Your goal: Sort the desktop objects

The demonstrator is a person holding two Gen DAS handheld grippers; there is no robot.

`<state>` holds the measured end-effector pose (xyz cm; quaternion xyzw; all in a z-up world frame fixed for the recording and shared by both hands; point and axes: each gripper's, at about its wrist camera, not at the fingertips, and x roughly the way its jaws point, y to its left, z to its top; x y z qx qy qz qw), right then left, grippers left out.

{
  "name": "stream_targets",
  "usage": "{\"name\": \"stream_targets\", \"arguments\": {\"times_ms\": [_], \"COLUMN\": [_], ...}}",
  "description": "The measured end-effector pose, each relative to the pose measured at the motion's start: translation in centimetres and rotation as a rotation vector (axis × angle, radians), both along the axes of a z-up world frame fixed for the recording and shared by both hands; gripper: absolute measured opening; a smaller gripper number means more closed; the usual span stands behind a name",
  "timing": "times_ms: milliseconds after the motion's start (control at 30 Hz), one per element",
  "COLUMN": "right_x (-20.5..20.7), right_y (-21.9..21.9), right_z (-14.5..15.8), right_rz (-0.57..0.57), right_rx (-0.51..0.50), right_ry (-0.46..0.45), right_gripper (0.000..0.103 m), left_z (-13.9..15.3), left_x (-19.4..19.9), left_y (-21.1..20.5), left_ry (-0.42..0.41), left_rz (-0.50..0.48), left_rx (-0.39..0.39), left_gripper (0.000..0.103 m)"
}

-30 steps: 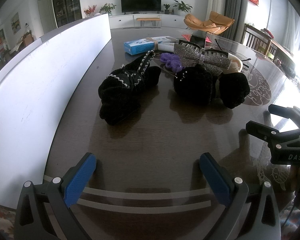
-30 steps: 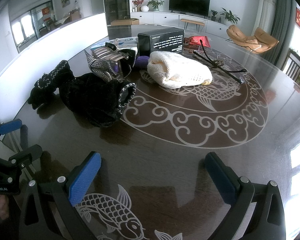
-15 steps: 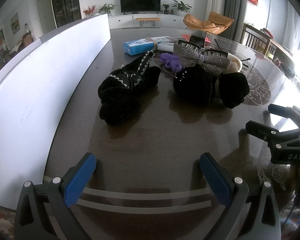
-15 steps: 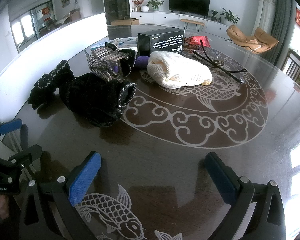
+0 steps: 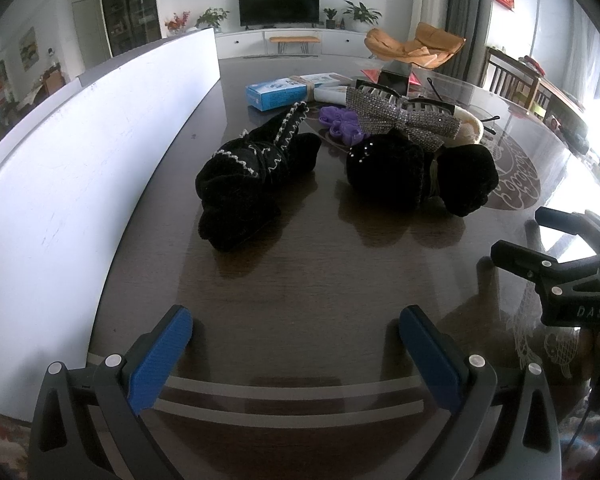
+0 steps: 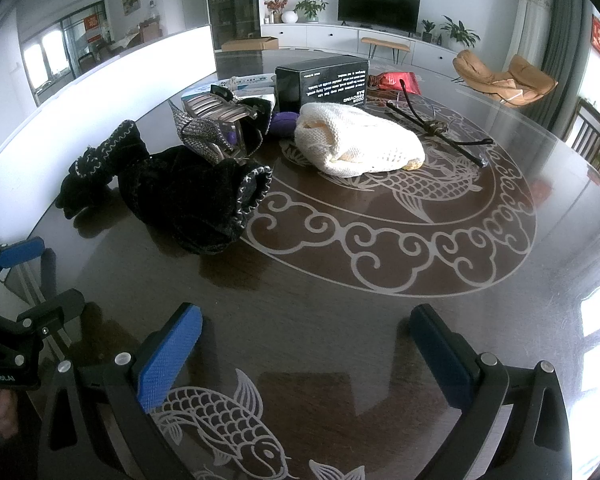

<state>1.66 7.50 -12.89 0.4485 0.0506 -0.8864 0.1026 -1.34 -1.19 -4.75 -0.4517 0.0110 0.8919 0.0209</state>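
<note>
Spanning both views, the dark round table carries a pale fish-and-cloud inlay, with a long white board standing along its left edge. Both grippers hover low over bare wood near the table's near rim: the left gripper has its blue-padded jaws spread wide with nothing between them, and the right gripper is likewise spread and empty. Well ahead of them lies the clutter. A cream knitted hat rests near the table's middle, a black box behind it. Two black velvet hair pieces lie side by side, slightly apart. A rhinestone bow clip sits on the right one, a blue box further back, a purple scrunchie between them
</note>
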Motion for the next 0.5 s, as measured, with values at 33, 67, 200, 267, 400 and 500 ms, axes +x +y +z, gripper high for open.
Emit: {"name": "stream_targets", "arguments": {"times_ms": [33, 67, 200, 267, 400, 500], "right_x": [0.0, 0.0, 0.0, 0.0, 0.1, 0.0], "right_y": [0.0, 0.0, 0.0, 0.0, 0.0, 0.0], "right_z": [0.0, 0.0, 0.0, 0.0, 0.0, 0.0], "right_rz": [0.000, 0.000, 0.001, 0.001, 0.001, 0.001], "right_rx": [0.000, 0.000, 0.000, 0.000, -0.001, -0.001], "right_ry": [0.000, 0.000, 0.000, 0.000, 0.000, 0.000], "right_gripper": [0.103, 0.103, 0.103, 0.103, 0.103, 0.103], "left_z": [0.0, 0.1, 0.3, 0.4, 0.4, 0.7], "left_x": [0.1, 0.2, 0.8, 1.1, 1.2, 0.7], "left_y": [-0.3, -0.6, -2.7, -2.8, -2.8, -2.8], "left_ry": [-0.003, -0.004, -0.010, -0.008, -0.002, 0.005], "left_rz": [0.004, 0.012, 0.064, 0.054, 0.078, 0.081], "left_rx": [0.000, 0.000, 0.002, -0.003, -0.002, 0.044], "left_gripper": [0.103, 0.103, 0.103, 0.103, 0.103, 0.103]}}
